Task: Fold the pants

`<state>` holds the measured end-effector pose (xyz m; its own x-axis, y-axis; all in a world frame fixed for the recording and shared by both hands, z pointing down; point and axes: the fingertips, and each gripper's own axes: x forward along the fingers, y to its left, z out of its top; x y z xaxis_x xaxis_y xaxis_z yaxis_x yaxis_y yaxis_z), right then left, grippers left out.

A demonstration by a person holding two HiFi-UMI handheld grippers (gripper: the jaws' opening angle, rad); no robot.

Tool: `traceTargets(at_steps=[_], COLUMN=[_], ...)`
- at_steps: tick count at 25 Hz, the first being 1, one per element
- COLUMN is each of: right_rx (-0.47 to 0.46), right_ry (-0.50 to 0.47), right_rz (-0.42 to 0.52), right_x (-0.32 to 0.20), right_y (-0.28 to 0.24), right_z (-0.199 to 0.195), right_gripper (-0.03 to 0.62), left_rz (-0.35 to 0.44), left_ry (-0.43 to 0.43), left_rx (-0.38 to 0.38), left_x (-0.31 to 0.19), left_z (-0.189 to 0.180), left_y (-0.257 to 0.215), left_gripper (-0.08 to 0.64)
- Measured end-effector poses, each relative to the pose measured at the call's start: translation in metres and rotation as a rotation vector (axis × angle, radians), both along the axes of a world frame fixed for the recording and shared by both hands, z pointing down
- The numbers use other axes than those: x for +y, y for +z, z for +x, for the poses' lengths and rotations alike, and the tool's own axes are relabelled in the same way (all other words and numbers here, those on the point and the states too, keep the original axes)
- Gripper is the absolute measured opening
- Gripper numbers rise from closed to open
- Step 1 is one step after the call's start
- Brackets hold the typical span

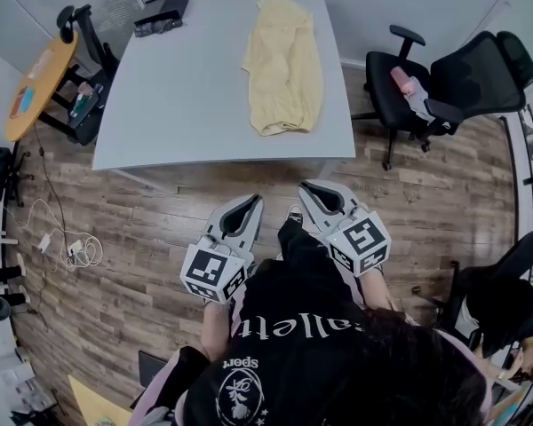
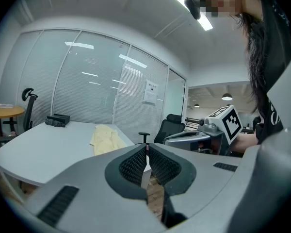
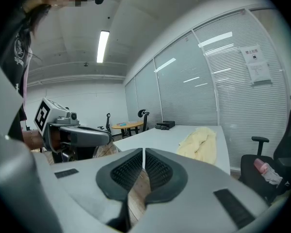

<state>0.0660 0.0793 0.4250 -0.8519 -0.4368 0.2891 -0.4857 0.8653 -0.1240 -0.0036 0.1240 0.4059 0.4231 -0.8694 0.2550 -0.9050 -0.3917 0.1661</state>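
Observation:
Pale yellow pants [image 1: 284, 65] lie crumpled lengthwise on the right half of the grey table [image 1: 186, 96]. They also show in the left gripper view as the pants [image 2: 105, 137] and in the right gripper view as the pants [image 3: 200, 143]. My left gripper [image 1: 248, 204] and right gripper [image 1: 314, 190] hover side by side over the wooden floor, short of the table's near edge. Both are shut with nothing between the jaws. In each gripper view the left gripper [image 2: 146, 147] and the right gripper [image 3: 143, 152] show pads pressed together.
A black box [image 1: 163, 11] sits at the table's far left corner. A black office chair [image 1: 444, 87] stands to the right, and a round wooden table [image 1: 37, 82] with a chair stands to the left. Cables [image 1: 67, 247] lie on the floor at left.

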Motion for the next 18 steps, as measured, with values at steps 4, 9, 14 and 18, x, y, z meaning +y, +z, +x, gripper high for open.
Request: traceTargets(at_steps=[4, 9, 14, 18], right_rx=[0.003, 0.0, 0.003, 0.013], right_ry=[0.002, 0.006, -0.008, -0.012], right_rz=[-0.011, -0.016, -0.033, -0.062], right_x=[-0.034, -0.087, -0.126, -0.15], right_y=[0.006, 0.008, 0.012, 0.024], right_z=[-0.008, -0.017, -0.027, -0.029], right_gripper=[0.031, 0.031, 0.031, 0.031], left_rz=[-0.012, -0.018, -0.041, -0.072], left_ry=[-0.002, 0.009, 0.008, 0.003], left_rx=[-0.007, -0.015, -0.022, -0.043], left_x=[-0.034, -0.084, -0.125, -0.151], left_z=[-0.01, -0.017, -0.026, -0.03], left_y=[0.004, 0.005, 0.008, 0.016], left_gripper=[0.034, 0.034, 0.034, 0.035])
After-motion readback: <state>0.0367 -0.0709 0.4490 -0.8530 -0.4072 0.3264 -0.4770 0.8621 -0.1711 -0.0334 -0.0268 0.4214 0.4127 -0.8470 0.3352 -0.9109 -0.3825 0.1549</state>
